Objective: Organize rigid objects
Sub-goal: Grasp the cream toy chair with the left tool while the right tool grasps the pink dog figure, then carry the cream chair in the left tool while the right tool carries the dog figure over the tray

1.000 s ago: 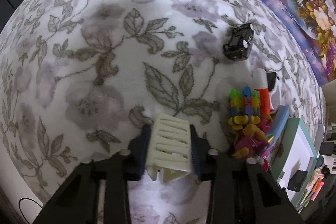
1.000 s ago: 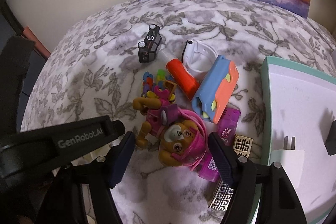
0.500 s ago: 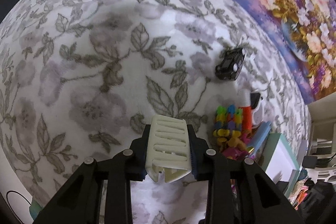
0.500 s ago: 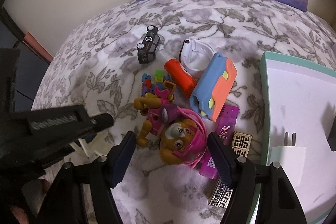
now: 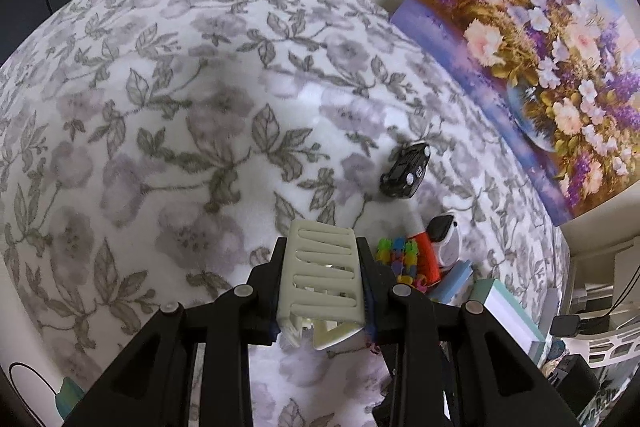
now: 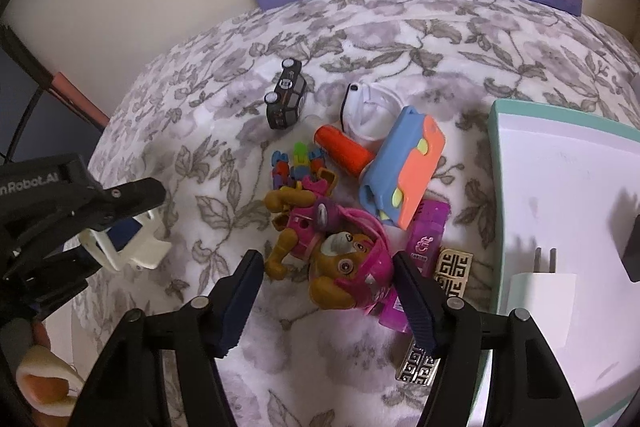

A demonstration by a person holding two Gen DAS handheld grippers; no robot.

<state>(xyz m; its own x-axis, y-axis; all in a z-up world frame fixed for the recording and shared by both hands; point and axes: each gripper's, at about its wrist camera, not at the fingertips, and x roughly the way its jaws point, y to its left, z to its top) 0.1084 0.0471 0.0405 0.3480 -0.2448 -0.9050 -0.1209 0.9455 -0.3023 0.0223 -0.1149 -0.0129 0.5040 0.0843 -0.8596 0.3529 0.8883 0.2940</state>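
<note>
Between your left jaws: the cream slotted clip (image 5: pixel 321 269), clamped and held above the floral blanket (image 5: pixel 168 131).
Left gripper (image 5: pixel 322 283): your jaws are closed tight on the clip's sides.
Right gripper (image 6: pixel 330 291): your jaws stand apart, straddling the pink puppy figure (image 6: pixel 340 259).
Toy pile: black car (image 6: pixel 286 99), orange-blue toy gun (image 6: pixel 402 167), purple lighter (image 6: pixel 424 239), all lying close together.
Right edge: teal-rimmed tray (image 6: pixel 494 187) with a white plug (image 6: pixel 542 301).

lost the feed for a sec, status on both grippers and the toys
Left gripper shut on cream slotted piece, lifted off blanket. Right gripper open over pup figure. Purple case crowds its right side.
</note>
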